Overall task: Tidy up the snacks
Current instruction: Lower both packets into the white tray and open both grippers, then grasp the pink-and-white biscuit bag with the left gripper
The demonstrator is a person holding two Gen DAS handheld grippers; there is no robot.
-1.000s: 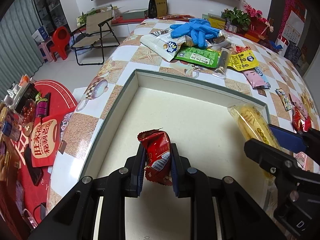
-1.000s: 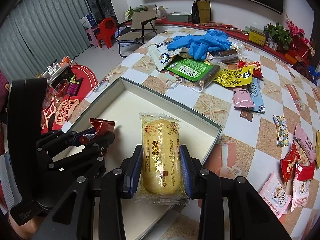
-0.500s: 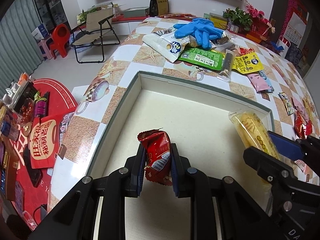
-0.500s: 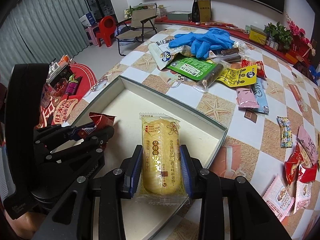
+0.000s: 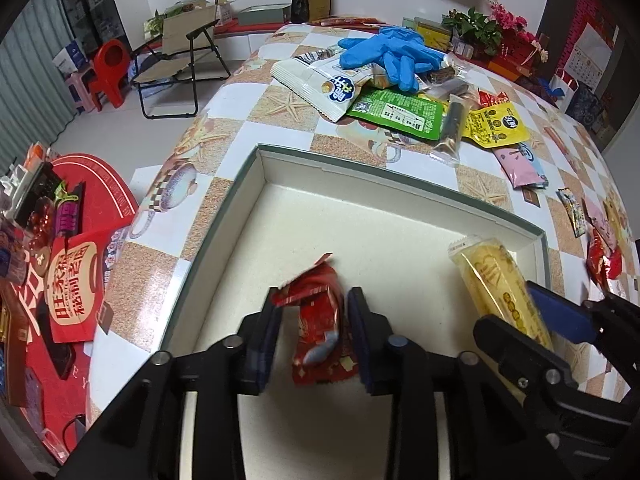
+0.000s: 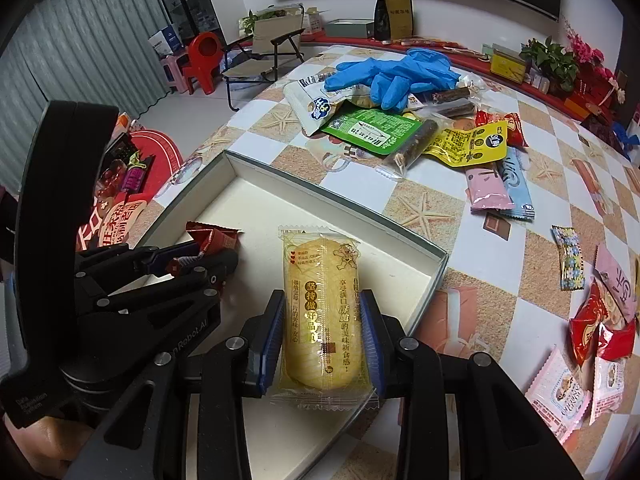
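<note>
A shallow white box (image 5: 360, 168) with a grey rim lies on the checkered table. Over its floor, the jaws of my left gripper (image 5: 315, 304) are opening. A red snack packet (image 5: 320, 320) hangs tilted between them, with a gap showing beside the left pad. My right gripper (image 6: 322, 304) is shut on a yellow cake packet (image 6: 322, 320), held lengthwise above the box's near right corner. The left wrist view shows that cake packet (image 5: 496, 280) at the right. The right wrist view shows the left gripper (image 6: 200, 256) with the red packet (image 6: 212, 236) at the left.
Beyond the box lie blue gloves (image 5: 384, 56), a green packet (image 5: 396, 112), a yellow pouch (image 5: 496, 124) and pink packets (image 6: 486, 184). More small packets (image 6: 600, 328) lie at the table's right. The table edge runs close to the box's left side, with a folding chair (image 5: 180, 40) on the floor.
The left jaws have spread apart and the red packet has tipped and slipped lower between them. The right gripper and its cake packet have stayed put.
</note>
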